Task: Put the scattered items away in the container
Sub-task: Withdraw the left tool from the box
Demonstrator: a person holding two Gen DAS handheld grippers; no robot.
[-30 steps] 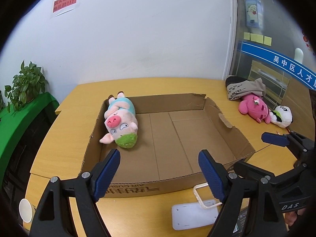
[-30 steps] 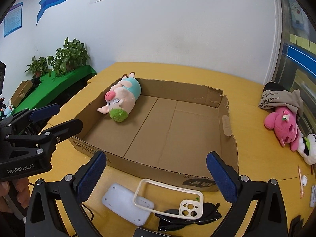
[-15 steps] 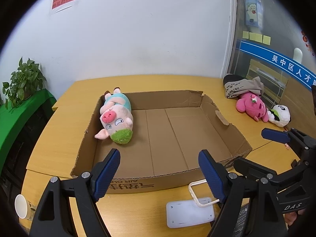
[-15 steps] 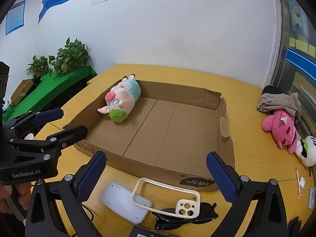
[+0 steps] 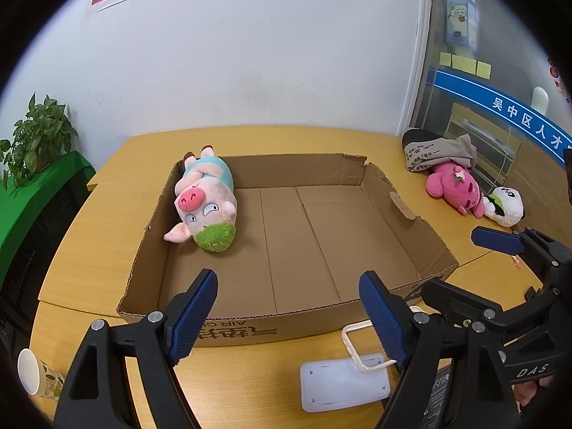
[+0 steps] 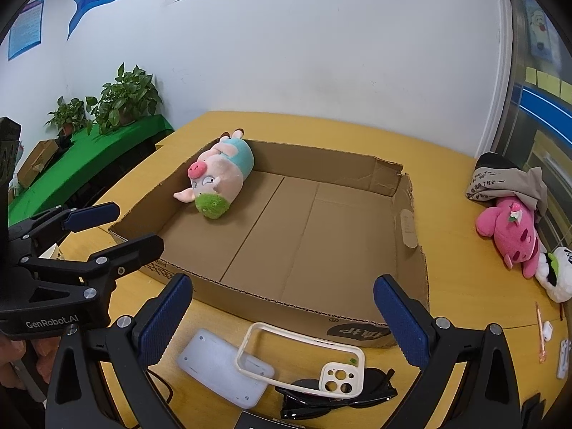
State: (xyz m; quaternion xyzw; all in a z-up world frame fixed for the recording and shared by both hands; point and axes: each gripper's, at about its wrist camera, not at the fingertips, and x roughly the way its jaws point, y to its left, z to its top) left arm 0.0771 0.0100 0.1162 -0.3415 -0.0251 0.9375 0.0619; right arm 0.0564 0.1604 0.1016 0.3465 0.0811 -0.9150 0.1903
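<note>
A shallow cardboard box (image 5: 411, 225) (image 6: 411, 250) lies on the yellow table. A pig plush (image 5: 205, 202) (image 6: 218, 180) lies inside it at the far left corner. A pink plush (image 5: 455, 186) (image 6: 513, 230), a panda plush (image 5: 506, 205) (image 6: 557, 275) and a folded cloth (image 5: 439, 152) (image 6: 507, 178) lie right of the box. A phone case (image 6: 304, 355), a white plate (image 6: 223, 366) (image 5: 343, 382) and sunglasses (image 6: 336, 398) lie before the box. My left gripper (image 5: 287, 316) and right gripper (image 6: 282, 318) are open and empty, near the box's front wall.
A paper cup (image 5: 34, 371) lies at the table's front left edge. Small items, a pen (image 6: 540, 332) among them, lie at the right edge. Potted plants (image 6: 121, 96) stand on a green shelf to the left. A white wall is behind the table.
Both grippers have pulled back and up a little from the box, so it looks smaller and farther. Both stay open. Nothing on the table has moved.
</note>
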